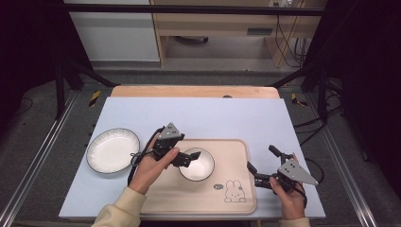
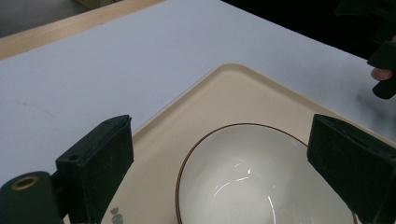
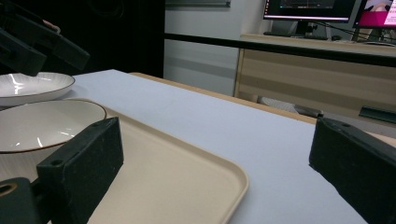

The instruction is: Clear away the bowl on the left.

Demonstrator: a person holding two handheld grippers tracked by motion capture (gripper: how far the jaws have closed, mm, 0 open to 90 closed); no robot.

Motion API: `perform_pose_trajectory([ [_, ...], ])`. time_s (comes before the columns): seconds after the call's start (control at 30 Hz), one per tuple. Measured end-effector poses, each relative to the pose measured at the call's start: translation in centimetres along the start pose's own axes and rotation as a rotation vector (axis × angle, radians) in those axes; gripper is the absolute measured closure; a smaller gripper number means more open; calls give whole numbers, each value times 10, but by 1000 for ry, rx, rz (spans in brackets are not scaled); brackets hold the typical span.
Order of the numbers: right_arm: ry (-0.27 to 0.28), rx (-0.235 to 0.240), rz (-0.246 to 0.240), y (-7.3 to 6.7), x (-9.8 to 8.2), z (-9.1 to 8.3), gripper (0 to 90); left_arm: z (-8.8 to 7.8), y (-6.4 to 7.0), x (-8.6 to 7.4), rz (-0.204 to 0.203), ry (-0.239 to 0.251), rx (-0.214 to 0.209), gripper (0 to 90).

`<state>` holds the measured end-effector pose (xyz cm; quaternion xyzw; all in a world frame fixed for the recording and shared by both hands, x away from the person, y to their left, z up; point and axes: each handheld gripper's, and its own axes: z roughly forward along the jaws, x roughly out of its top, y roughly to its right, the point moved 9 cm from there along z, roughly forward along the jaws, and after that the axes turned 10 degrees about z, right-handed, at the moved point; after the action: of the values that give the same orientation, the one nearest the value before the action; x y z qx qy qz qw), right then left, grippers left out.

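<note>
Closest to the camera in the high view are two forearms in cream sleeves, each hand holding a gripper. Right gripper (image 1: pixel 261 163) sits off the right edge of the beige tray (image 1: pixel 236 198), over the pale blue mat (image 1: pixel 213 113), jaws spread wide with nothing between them. From its own view the tray's corner runs between the two jaws.

Left gripper (image 1: pixel 195 157) is over the tray, right above the small white bowl (image 1: pixel 198 169) with the thin brown rim. Jaws are wide apart there too, and in the left gripper view they straddle the bowl (image 2: pixel 261 182) without touching it, as far as I can see. That bowl sits inside the tray, toward its far left part. A little rabbit drawing (image 1: pixel 235 191) is printed on the tray's near right corner.

Left of the tray, sitting on the mat, is a bigger white plate (image 1: pixel 112 150) with a dark rim and ribbed edge. Past the mat you get a strip of wooden table (image 1: pixel 189 91), then grey floor and some wooden furniture.
</note>
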<state>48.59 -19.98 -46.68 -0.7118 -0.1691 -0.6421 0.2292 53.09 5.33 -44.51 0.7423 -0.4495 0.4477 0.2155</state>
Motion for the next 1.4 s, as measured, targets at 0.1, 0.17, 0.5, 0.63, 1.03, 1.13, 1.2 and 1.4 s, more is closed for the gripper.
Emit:
perform_pose_trajectory([
  [0.1, 0, 1, -6, 1, 0, 0, 32, -5, 3, 4, 14, 25, -10, 71],
  [0.17, 0, -1, 2, 1, -1, 0, 32, -8, 4, 6, 20, 44, -17, 70],
  [0.5, -2, -1, -1, 0, -1, 0, 30, -23, 5, 4, 61, 124, -25, 52],
  [0.63, -4, -5, 4, 1, -1, 0, 29, -28, 7, 3, 81, 151, -27, 51],
  [1.03, 0, -12, 12, 2, -1, 0, 26, -38, 11, -2, 107, 189, -29, 46],
  [1.13, -1, -12, 11, 2, -1, 0, 26, -42, 12, -5, 113, 194, -29, 46],
  [1.2, -1, -12, 11, 2, -1, 0, 26, -44, 11, -7, 120, 194, -28, 46],
  [1.4, -5, -13, 9, 2, -1, 0, 26, -51, 8, -15, 120, 202, -17, 46],
])
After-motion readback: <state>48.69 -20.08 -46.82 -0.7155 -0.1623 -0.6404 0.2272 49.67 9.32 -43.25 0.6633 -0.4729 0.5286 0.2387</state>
